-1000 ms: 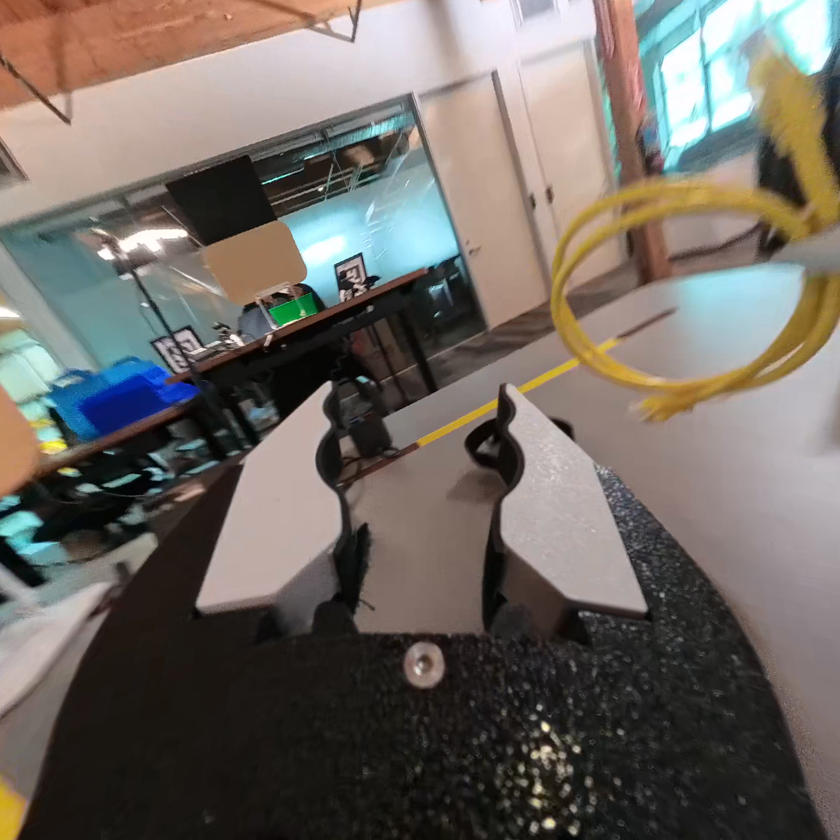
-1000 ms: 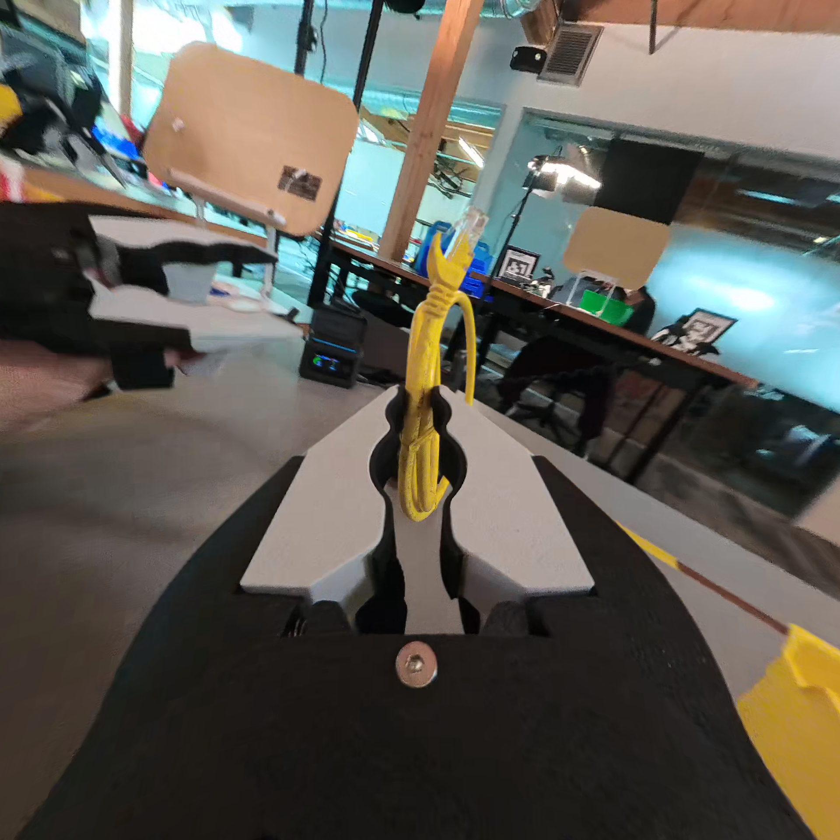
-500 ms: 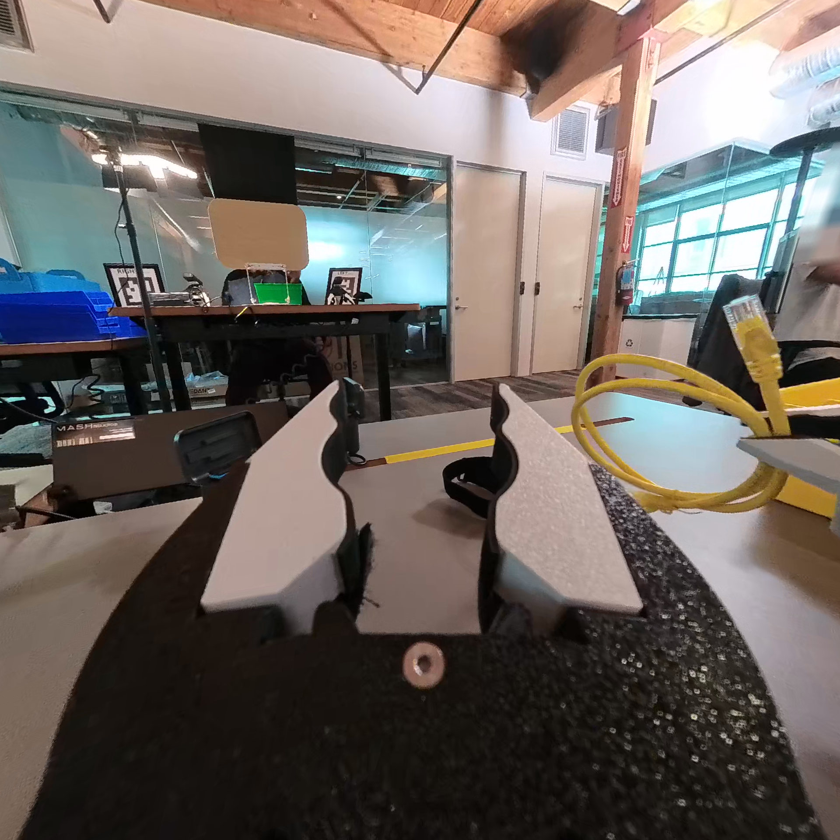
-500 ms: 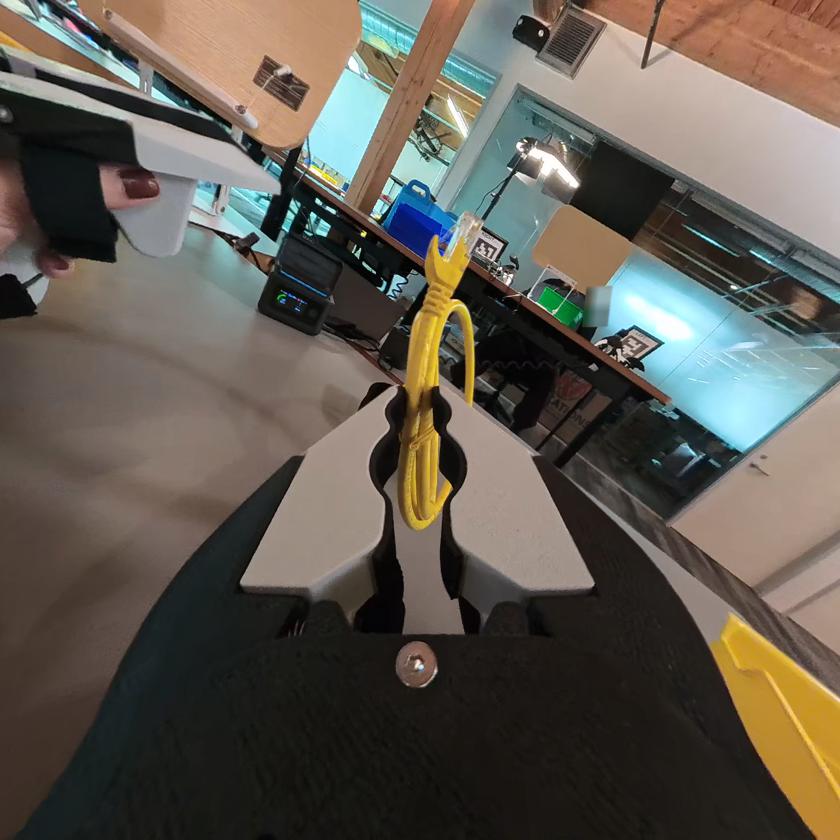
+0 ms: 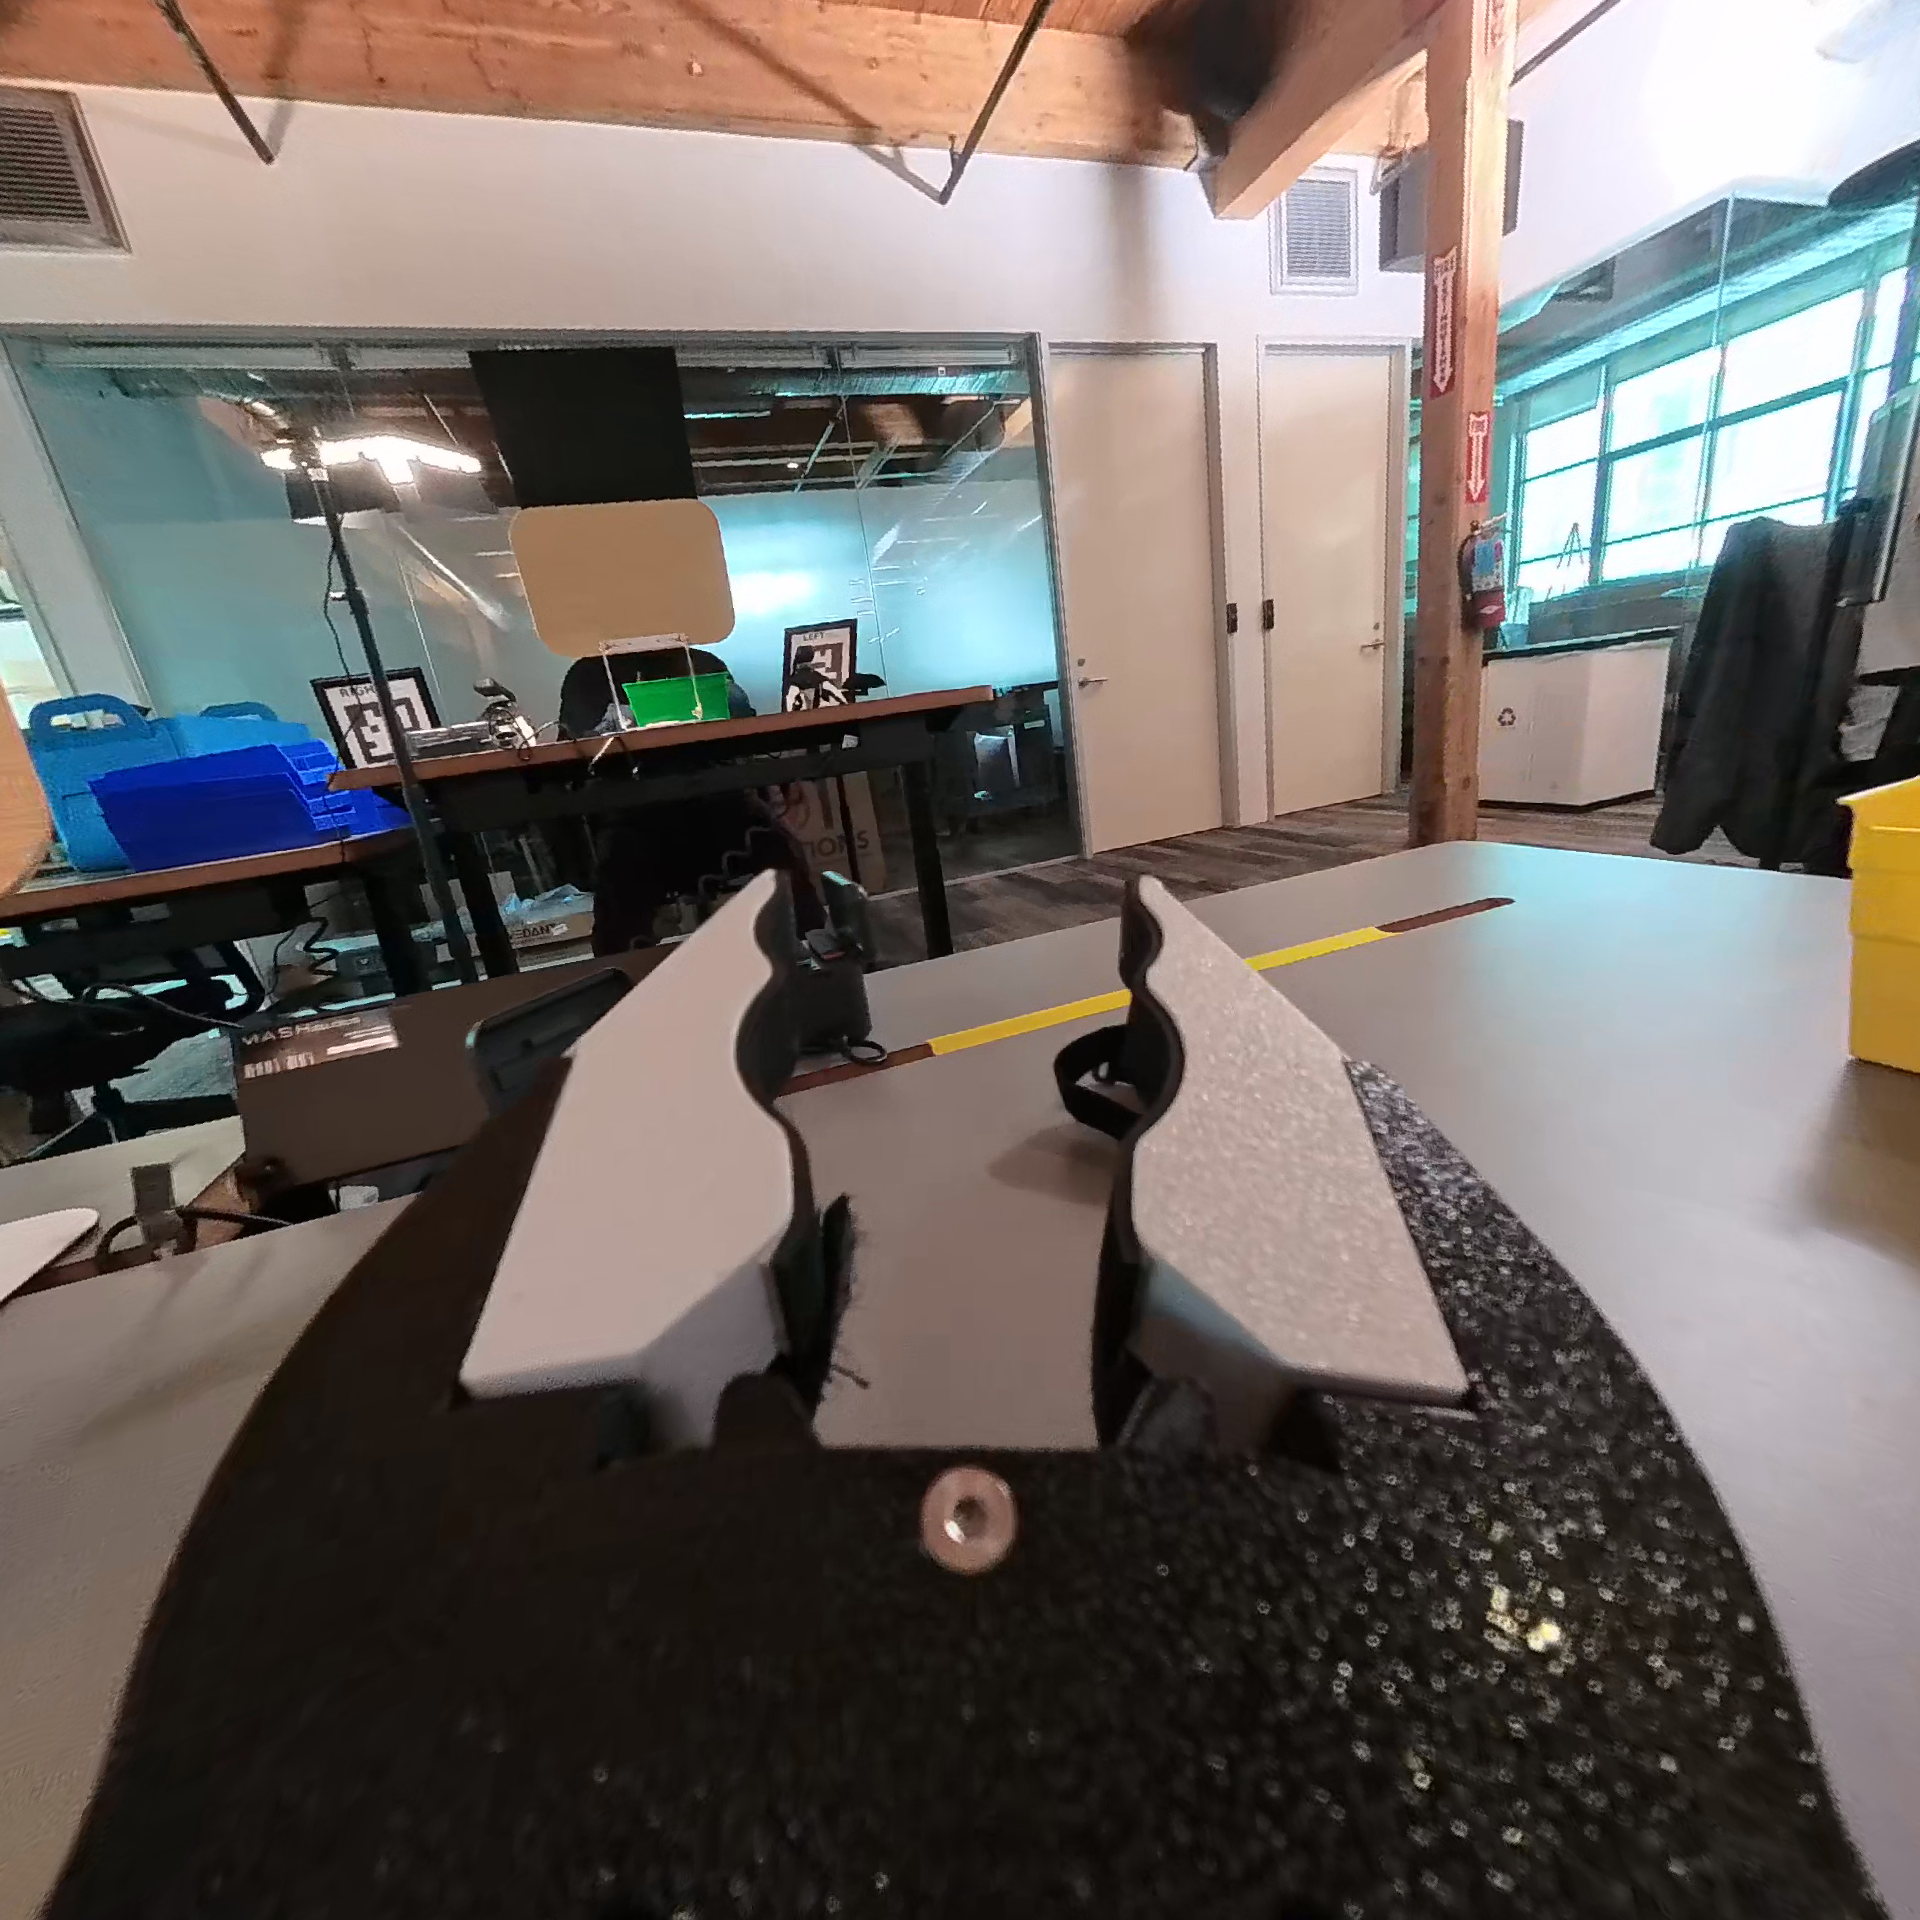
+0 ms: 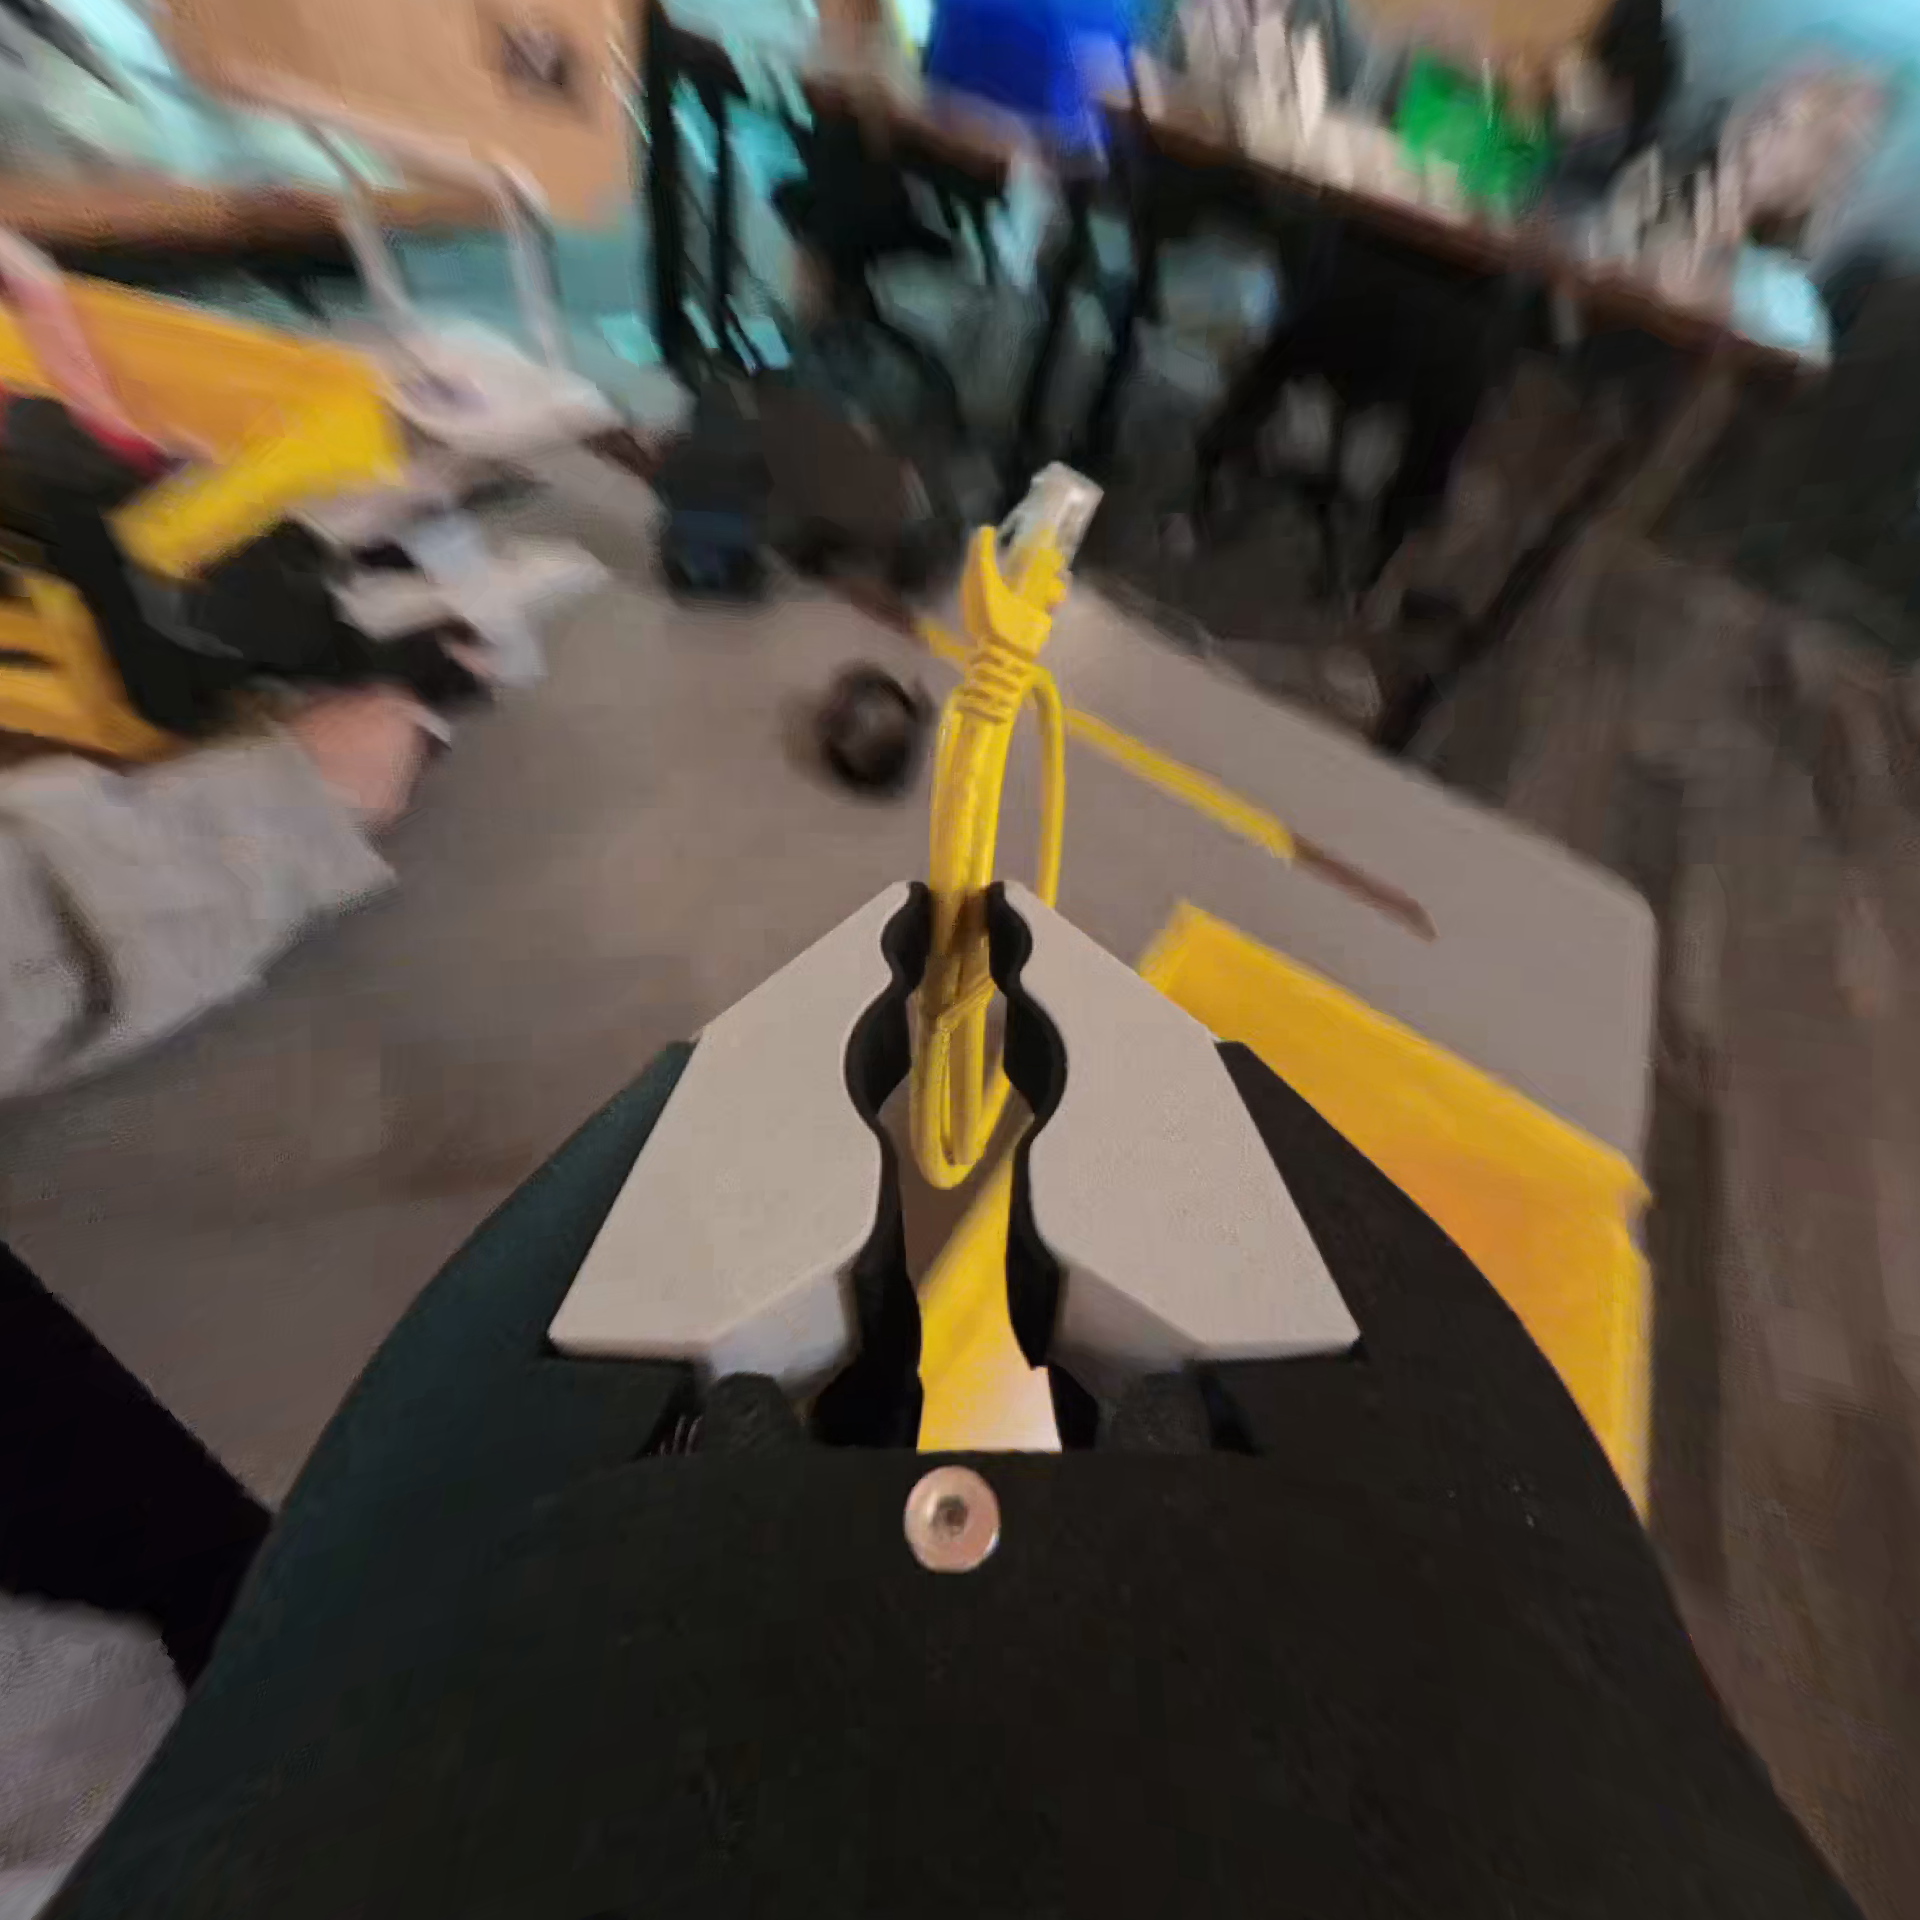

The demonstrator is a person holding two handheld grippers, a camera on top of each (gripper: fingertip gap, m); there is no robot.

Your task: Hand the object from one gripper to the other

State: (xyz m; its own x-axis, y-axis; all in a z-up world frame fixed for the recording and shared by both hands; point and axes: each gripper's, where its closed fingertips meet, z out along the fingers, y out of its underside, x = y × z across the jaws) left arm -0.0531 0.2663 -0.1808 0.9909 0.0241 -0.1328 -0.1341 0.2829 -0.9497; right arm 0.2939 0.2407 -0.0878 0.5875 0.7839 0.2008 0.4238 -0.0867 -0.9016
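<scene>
Gaping left gripper [image 5: 951,940] (table [image 5: 1558,1091] edge beyond)

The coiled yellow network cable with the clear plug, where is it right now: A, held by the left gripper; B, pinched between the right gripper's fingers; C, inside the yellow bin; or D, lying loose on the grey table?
B: the coiled yellow network cable sits clamped in the right gripper, while the left gripper stands open and empty.

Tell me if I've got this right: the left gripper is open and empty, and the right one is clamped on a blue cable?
Nearly. The cable is yellow, not blue, as the right wrist view shows. The right gripper is shut on it, and the left gripper is open and empty.
</scene>
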